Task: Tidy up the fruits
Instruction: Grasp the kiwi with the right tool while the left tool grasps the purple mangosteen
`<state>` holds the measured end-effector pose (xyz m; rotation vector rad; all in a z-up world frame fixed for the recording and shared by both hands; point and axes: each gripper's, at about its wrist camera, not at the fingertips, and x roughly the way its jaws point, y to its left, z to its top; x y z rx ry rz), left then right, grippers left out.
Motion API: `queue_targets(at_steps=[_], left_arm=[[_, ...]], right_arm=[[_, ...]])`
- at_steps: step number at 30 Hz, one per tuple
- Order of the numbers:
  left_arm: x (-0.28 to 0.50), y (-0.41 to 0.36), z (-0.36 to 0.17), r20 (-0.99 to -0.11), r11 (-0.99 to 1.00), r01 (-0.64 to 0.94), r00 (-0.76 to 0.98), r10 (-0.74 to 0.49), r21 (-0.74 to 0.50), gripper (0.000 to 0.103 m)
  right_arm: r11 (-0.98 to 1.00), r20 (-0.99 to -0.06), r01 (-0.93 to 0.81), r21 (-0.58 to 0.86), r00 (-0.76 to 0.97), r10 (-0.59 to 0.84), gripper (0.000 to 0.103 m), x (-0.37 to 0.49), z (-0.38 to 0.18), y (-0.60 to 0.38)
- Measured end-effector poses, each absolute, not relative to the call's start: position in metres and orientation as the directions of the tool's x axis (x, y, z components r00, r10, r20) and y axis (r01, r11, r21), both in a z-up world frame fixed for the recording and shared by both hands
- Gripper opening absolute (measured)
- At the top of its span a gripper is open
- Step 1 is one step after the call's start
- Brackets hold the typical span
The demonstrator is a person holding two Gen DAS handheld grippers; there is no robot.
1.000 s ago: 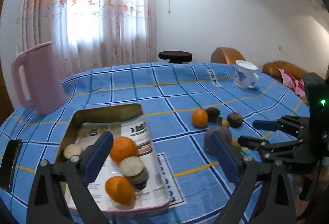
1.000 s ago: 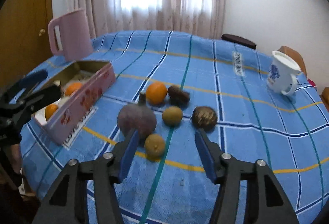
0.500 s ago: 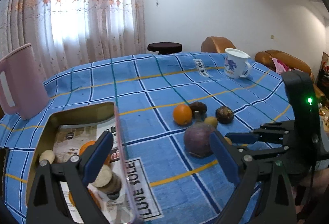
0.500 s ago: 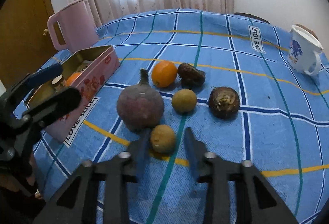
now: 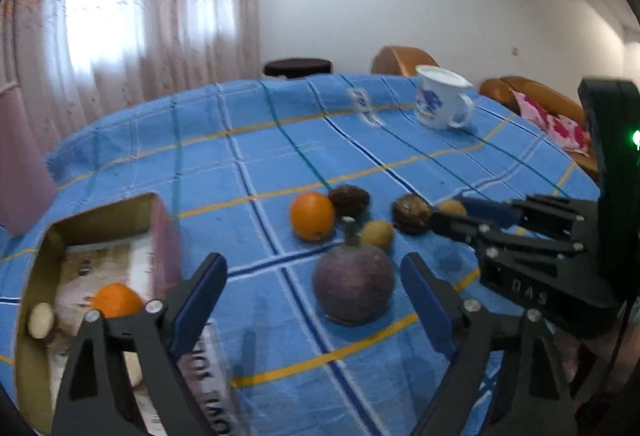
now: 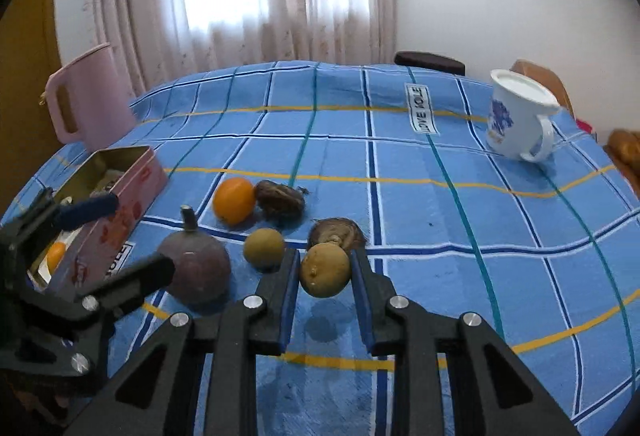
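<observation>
1. Pink jug (image 6: 86, 96) — upper left of the right wrist frame, upright on the blue checked cloth of the bench (image 6: 400, 156), behind the tin and clear of the working area.
2. Tin box (image 6: 132, 172) — left of frame, open side up, already holding an orange (image 5: 116, 300) and pale round pieces; judged to be the collecting place for the fruit.
3. Left hand-held gripper (image 5: 312, 300) — lower centre of the left wrist frame, jaws spread wide and holding nothing; they bracket the purple fruit without touching it, likely lined up for a later pick.
4. Purple fruit (image 6: 194, 270) — lower left of centre, stem upward, resting on the cloth.
5. Loose orange (image 6: 234, 200) — centre left, touching a dark wrinkled fruit (image 6: 280, 198) to its right.
6. Small green-brown fruit (image 6: 264, 248) — centre, on the cloth just beside the right gripper's left finger.
7. Right hand-held gripper (image 6: 325, 268) — lower centre, jaws pinching a yellow-brown fruit (image 6: 325, 270); the shadow beneath suggests it is lifted clear, presumably for carrying to the tin.
8. Brown husked fruit (image 6: 338, 232) — just behind the pinched fruit, on the cloth.
9. White mug (image 6: 516, 120) — upper right, well apart from the fruit.
</observation>
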<state>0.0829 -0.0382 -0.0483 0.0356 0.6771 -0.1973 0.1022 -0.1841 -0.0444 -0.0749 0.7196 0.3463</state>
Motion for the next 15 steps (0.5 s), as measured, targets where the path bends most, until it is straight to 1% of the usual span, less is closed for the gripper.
queue_targets(at_steps=[2,3,5,6,7,8,9,12,15], left_arm=[[0.088,-0.042,-0.051,-0.648,0.979,0.202,0.741,-0.178,-0.038,0.084],[0.089,-0.043,-0.051,-0.650,0.976,0.213,0.735,-0.192,-0.048,0.079],[0.094,-0.047,-0.054,-0.665,0.975,0.219,0.722,-0.192,-0.044,0.078],[0.097,-0.048,-0.056,-0.679,0.973,0.224,0.707,-0.196,-0.047,0.073],[0.099,-0.048,-0.058,-0.686,0.970,0.233,0.696,-0.213,-0.065,0.069],[0.100,-0.046,-0.058,-0.688,0.968,0.239,0.689,-0.229,-0.082,0.069],[0.101,-0.045,-0.059,-0.688,0.966,0.243,0.685,-0.239,-0.093,0.067],[0.096,-0.044,-0.055,-0.664,0.960,0.258,0.700,-0.262,-0.107,0.050],[0.091,-0.045,-0.052,-0.648,0.964,0.250,0.720,-0.247,-0.090,0.047]], right_arm=[[0.944,-0.653,-0.327,0.044,0.706,0.275,0.027,0.102,-0.043,-0.185],[0.943,-0.654,-0.330,0.037,0.706,0.273,0.027,0.102,-0.043,-0.184],[0.942,-0.654,-0.334,0.023,0.708,0.267,0.027,0.101,-0.043,-0.182],[0.941,-0.654,-0.339,0.017,0.708,0.267,0.027,0.101,-0.042,-0.180],[0.939,-0.654,-0.344,0.013,0.707,0.268,0.027,0.101,-0.043,-0.178],[0.939,-0.655,-0.345,0.013,0.707,0.269,0.027,0.100,-0.043,-0.178],[0.938,-0.656,-0.346,0.017,0.704,0.272,0.027,0.101,-0.044,-0.178],[0.932,-0.653,-0.362,0.036,0.697,0.296,0.027,0.101,-0.044,-0.179],[0.924,-0.634,-0.380,0.049,0.703,0.323,0.027,0.097,-0.041,-0.181]])
